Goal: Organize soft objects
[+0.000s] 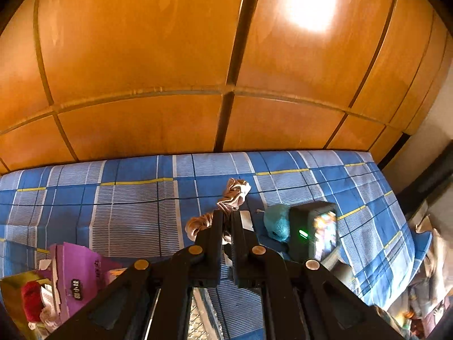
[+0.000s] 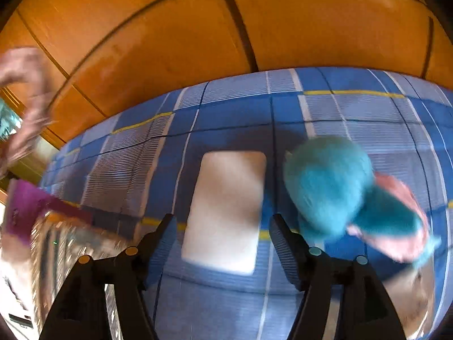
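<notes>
Beige satin, a crumpled cloth [image 1: 232,198], is pinched between the closed jaws of the left hand-held gripper [image 1: 226,218] and hangs above the blue checked bed [image 1: 127,198]. The right hand-held gripper [image 2: 223,226] stands open over the bed, nothing between its jaws; a white pad [image 2: 226,209] lies on the sheet beneath. A teal plush toy [image 2: 328,181] rests just beside it, nearer the wooden wardrobe [image 1: 141,56]. A purple box [image 1: 76,269] sits at the bed's left edge.
</notes>
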{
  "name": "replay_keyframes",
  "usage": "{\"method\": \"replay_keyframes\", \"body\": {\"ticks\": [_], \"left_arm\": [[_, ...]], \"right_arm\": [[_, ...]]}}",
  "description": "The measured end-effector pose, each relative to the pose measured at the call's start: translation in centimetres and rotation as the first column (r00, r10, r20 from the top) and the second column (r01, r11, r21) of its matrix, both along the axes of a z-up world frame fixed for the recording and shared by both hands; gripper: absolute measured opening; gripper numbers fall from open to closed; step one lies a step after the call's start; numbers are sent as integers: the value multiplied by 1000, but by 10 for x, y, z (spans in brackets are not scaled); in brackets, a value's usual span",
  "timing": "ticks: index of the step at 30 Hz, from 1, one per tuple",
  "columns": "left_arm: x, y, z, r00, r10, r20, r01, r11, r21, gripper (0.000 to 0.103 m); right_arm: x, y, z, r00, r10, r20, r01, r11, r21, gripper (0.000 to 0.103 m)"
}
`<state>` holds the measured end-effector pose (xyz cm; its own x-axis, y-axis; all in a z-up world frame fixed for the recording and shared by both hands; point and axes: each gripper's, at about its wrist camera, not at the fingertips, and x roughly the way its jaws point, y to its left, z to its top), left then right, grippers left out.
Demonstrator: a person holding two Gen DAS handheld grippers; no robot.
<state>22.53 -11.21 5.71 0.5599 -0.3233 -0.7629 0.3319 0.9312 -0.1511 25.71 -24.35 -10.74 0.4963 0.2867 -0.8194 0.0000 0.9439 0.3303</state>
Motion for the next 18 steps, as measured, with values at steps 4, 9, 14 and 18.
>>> {"method": "replay_keyframes", "body": {"ticks": [4, 9, 14, 18], "left_arm": [[-3, 4, 3, 1000, -13, 3, 13, 1000, -10, 5], [-3, 3, 4, 1000, -20, 1, 20, 1000, -21, 5], [-2, -1, 4, 999, -28, -16, 27, 999, -47, 5], [1, 2, 6, 999, -17, -31, 14, 996, -88, 5]], "right_arm": [[18, 13, -9, 999, 20, -27, -23, 994, -104, 72], [2, 19, -10, 996, 76, -37, -81, 983, -162, 57], [-49, 12, -11, 989, 115, -92, -128, 980, -151, 57], [-98, 15, -13, 990, 121, -78, -133, 977, -168, 58]]}}
